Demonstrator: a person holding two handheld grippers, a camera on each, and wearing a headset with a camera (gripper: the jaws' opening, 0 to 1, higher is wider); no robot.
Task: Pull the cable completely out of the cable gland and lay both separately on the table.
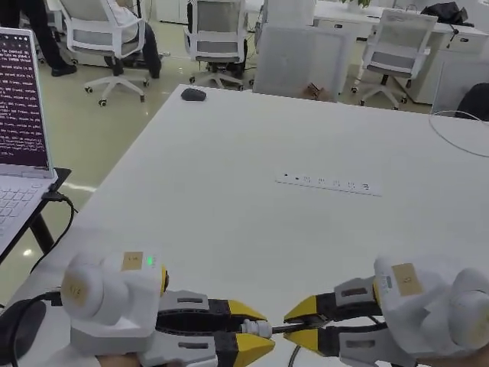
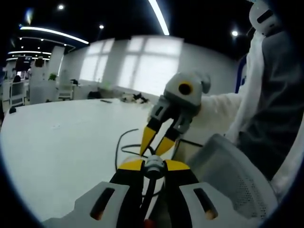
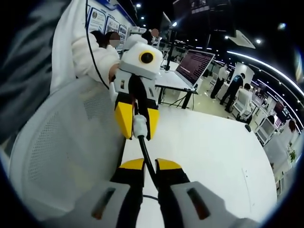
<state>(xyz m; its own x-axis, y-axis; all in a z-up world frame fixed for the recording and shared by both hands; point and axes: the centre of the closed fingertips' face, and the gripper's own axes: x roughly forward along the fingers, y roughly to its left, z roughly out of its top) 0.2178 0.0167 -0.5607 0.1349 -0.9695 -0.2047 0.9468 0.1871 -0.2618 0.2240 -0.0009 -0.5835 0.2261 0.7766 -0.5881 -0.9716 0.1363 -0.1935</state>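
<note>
Left claw (image 1: 258, 329): narrowed onto the cable gland (image 3: 139, 126), a small pale fitting gripped between the yellow tips.
Right claw (image 3: 150, 165): narrowed onto the black cable (image 3: 145, 151), which is pinched just beside the gland.
The two claws are pointed tip to tip, near each other, and are held above the near edge of the white table (image 1: 229, 199).
Cable: seen entering the gland at one end; beyond the right claw it is trailed down in a loose loop onto the table.
Farther out on the table: a white power strip (image 1: 328, 183) and a dark mouse (image 1: 192, 94).
Left of the table: an open laptop (image 1: 21, 115).
</note>
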